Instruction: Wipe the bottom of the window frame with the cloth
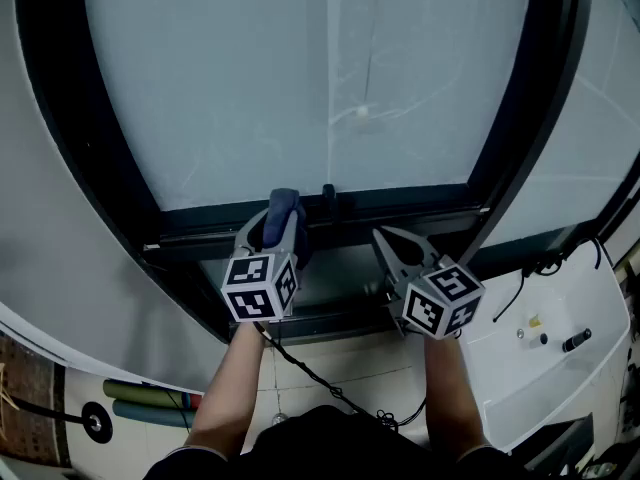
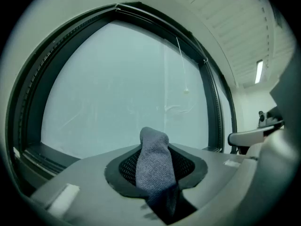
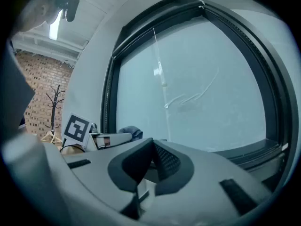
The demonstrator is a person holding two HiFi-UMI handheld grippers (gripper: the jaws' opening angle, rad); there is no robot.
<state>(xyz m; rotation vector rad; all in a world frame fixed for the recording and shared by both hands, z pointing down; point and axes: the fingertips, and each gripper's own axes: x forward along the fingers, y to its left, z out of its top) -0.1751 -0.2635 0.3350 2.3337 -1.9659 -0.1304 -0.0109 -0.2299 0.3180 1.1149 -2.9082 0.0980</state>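
Head view: both grippers are held side by side low in the frame, in front of the bottom rail of the dark window frame (image 1: 410,206).

Left gripper (image 1: 272,230): lower centre, just left of the middle. Its jaws are clamped on the blue-grey cloth (image 1: 284,206). In the left gripper view a folded wad of cloth (image 2: 154,161) stands up from between the pads and points at the frosted pane (image 2: 117,93).

Cloth position: in the head view its free end lies over the bottom rail, just left of the small dark latch (image 1: 328,198) at the rail's middle. Contact with the rail cannot be confirmed.

Right gripper (image 1: 385,238): right of centre, near the left one but apart from it, tips toward the same rail. In the right gripper view the two pads (image 3: 165,160) meet at their tips with nothing between them.

Also in the right gripper view: the left gripper's marker cube (image 3: 76,128) at centre left, with cloth showing beside it.

Thin pull cord with a bead (image 1: 362,111) hangs against the pane (image 1: 250,78), upper centre.

White plastic tray (image 1: 590,308) at lower right, with small dark items on it.
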